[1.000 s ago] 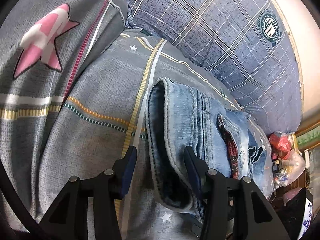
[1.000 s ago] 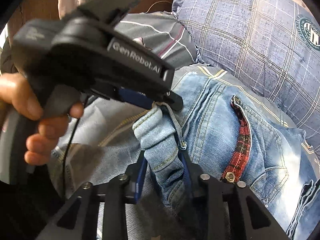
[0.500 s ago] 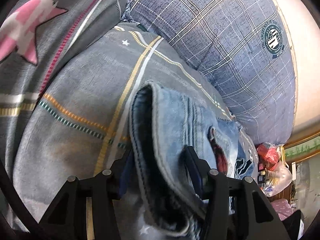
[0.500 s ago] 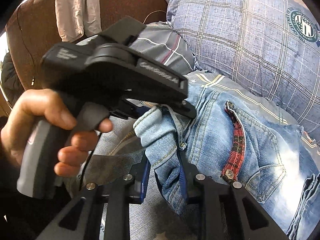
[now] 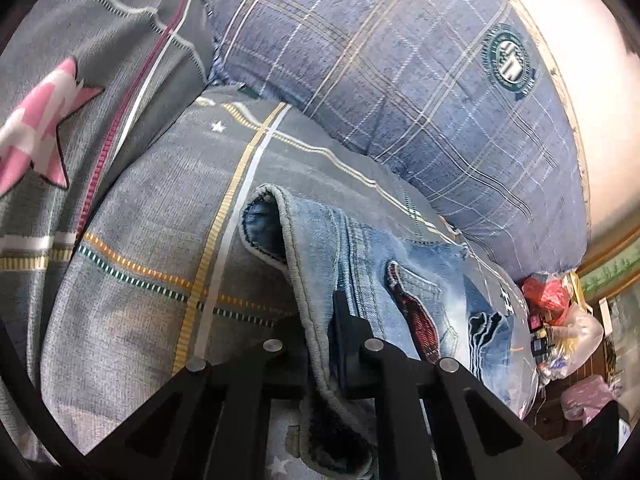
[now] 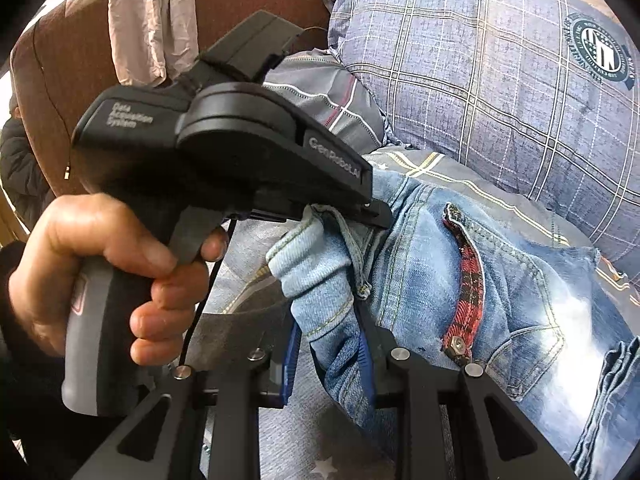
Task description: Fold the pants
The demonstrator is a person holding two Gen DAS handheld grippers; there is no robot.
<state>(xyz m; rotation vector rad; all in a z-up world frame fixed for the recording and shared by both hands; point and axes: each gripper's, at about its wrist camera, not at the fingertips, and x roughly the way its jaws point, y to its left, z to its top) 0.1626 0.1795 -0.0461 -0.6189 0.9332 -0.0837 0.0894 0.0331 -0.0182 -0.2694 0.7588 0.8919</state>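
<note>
Pants (image 5: 360,256), pale blue jeans, lie on the bed (image 5: 132,280) below the plaid pillow (image 5: 400,80). Left gripper (image 5: 324,340) has just closed its jaws onto the waistband; right gripper (image 6: 332,344) is clamped on the same band alongside, likely pairing both grips so that end lifts evenly for the fold

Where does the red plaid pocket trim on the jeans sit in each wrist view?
Left wrist: red plaid pocket trim lower right of centre, beside the left gripper.
Right wrist: trim right of centre, running top to bottom.
Shared landmark: the round crest on the blue plaid pillow.
</note>
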